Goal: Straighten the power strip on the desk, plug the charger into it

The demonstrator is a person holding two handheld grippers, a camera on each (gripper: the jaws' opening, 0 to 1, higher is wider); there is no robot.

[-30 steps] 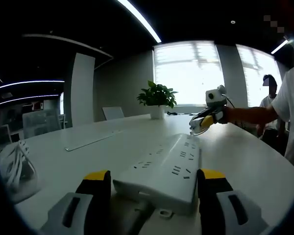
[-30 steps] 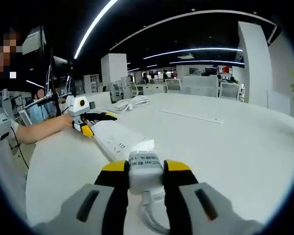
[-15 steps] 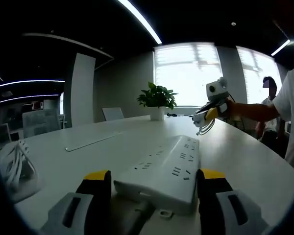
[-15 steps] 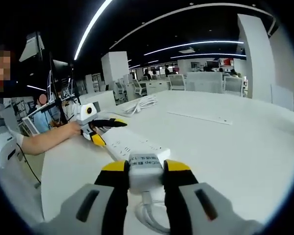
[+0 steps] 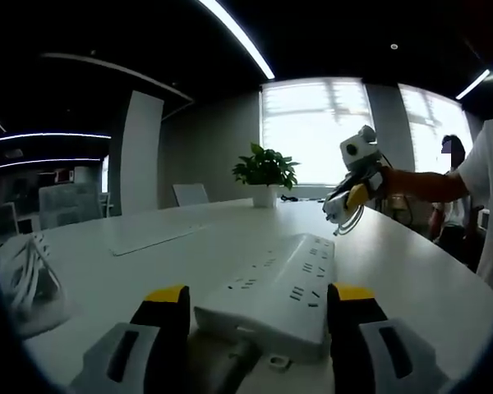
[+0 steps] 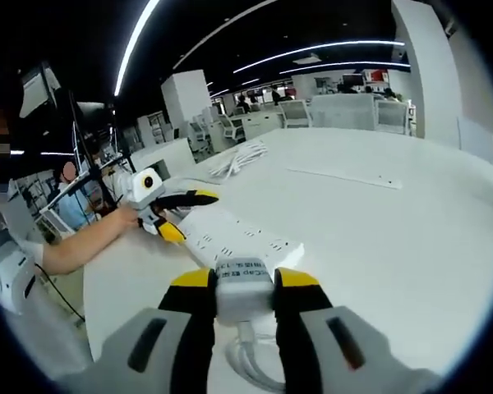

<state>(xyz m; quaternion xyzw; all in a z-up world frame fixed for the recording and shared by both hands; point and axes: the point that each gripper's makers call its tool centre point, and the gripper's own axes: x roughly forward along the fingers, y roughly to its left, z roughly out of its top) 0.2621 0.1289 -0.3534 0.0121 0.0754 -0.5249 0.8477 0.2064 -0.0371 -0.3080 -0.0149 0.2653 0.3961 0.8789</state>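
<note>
Since a second ago the right gripper (image 6: 244, 304) has risen off the strip's far end with the charger and now hangs above it, while the strip has kept its place between the left jaws

In the left gripper view, the left gripper (image 5: 261, 305) has its yellow-tipped jaws apart, one on each side of the near end of the strip (image 5: 273, 289); whether they touch its sides I cannot tell. The white strip lies flat on the table (image 5: 411, 279) and runs away from the camera, socket rows up, its cord end nearest. Past its far end the right gripper (image 5: 343, 203) is held in the air by a hand (image 5: 384, 182), with a loop of white cable (image 5: 348, 222) hanging under it. At the table's left edge lies a bundle of white cord (image 5: 25, 275). A flat white bar (image 5: 148, 238) lies further back, and a potted plant (image 5: 265, 169) stands at the far edge before the windows

In the right gripper view, the jaws are clamped on the charger (image 6: 243, 286), a white block with a printed label on top, its cable (image 6: 251, 361) dropping between them. Just beyond lies the strip (image 6: 238, 240), and at its far end the left gripper (image 6: 179, 216) sits with its jaws astride it, held by a person's hand (image 6: 131, 217). Further back on the table (image 6: 411, 238) are the cord bundle (image 6: 238, 161) and the white bar (image 6: 345, 177)
</note>
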